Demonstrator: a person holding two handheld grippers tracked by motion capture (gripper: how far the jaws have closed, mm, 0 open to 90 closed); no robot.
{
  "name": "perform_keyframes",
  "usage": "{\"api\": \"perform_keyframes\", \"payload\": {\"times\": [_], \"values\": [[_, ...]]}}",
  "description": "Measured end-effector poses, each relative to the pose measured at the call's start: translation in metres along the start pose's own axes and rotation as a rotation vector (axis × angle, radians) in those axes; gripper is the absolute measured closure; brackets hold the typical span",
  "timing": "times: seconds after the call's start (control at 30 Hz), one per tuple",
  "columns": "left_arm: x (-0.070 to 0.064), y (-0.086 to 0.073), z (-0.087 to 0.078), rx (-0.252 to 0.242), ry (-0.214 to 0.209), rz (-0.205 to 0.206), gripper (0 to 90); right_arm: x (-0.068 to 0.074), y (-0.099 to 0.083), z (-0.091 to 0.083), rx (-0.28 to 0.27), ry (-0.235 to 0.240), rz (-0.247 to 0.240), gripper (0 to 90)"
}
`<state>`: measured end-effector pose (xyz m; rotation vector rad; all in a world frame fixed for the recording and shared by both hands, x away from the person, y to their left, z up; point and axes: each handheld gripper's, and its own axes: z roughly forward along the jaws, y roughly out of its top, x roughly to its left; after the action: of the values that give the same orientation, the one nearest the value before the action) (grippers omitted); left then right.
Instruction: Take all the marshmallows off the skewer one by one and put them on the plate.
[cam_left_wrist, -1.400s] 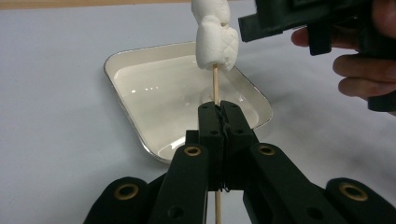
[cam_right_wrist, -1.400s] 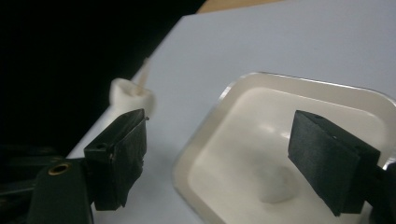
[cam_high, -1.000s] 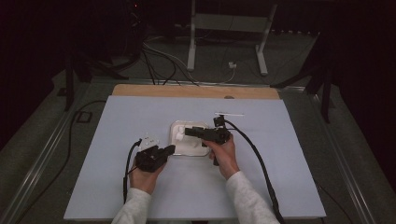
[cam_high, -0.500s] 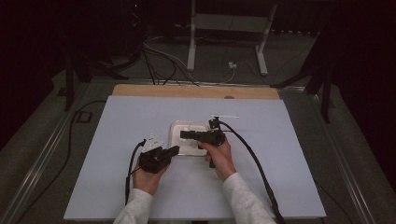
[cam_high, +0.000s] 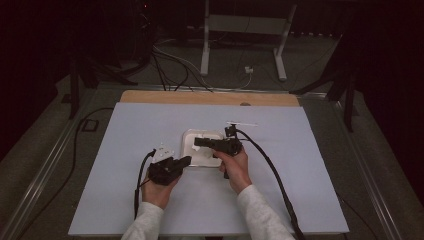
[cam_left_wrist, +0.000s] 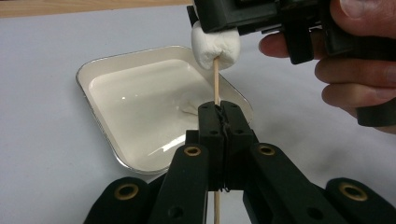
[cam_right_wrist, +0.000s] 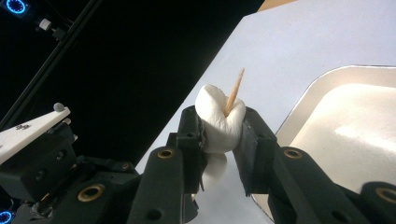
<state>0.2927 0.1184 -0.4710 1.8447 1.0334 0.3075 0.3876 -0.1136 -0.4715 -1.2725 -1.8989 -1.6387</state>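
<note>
A white marshmallow (cam_right_wrist: 218, 122) is pinched in my right gripper (cam_right_wrist: 219, 128), which is shut on it. A thin wooden skewer (cam_left_wrist: 216, 84) runs up from my left gripper (cam_left_wrist: 219, 112), shut on the stick, into the marshmallow (cam_left_wrist: 215, 46) above it. The skewer's pointed tip (cam_right_wrist: 234, 93) pokes out of the marshmallow's top. All this hangs over the near edge of a white enamel tray (cam_left_wrist: 107, 144). In the high view the left gripper (cam_high: 186, 160) and right gripper (cam_high: 197, 142) meet at the tray's (cam_high: 202, 134) left front corner.
A pale blue mat (cam_high: 125, 150) covers the table, with a wooden strip (cam_high: 210, 97) at the back. A small white stick-like piece (cam_high: 242, 123) lies behind the tray. A small white lump (cam_left_wrist: 189, 106) rests inside the tray. Cables and stand legs (cam_high: 205, 45) are on the floor beyond.
The left gripper has moved right toward the tray and the right gripper has drifted left, so the two now meet over the tray's near corner.
</note>
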Motion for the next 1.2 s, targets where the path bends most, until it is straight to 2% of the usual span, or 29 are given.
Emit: {"api": "perform_keyframes", "payload": {"times": [0.73, 0.93, 1.2], "values": [[-0.002, 0.001, 0.0, 0.022, 0.018, 0.017, 90.0, -0.004, 0.007, -0.008, -0.02, -0.02, 0.019, 74.2], [-0.002, 0.001, -0.001, 0.03, 0.028, 0.027, 90.0, -0.005, 0.009, -0.01, -0.023, -0.026, 0.043, 75.0], [-0.002, 0.0, -0.001, 0.039, 0.034, 0.038, 90.0, -0.006, 0.011, -0.013, -0.036, -0.055, 0.038, 76.4]]}}
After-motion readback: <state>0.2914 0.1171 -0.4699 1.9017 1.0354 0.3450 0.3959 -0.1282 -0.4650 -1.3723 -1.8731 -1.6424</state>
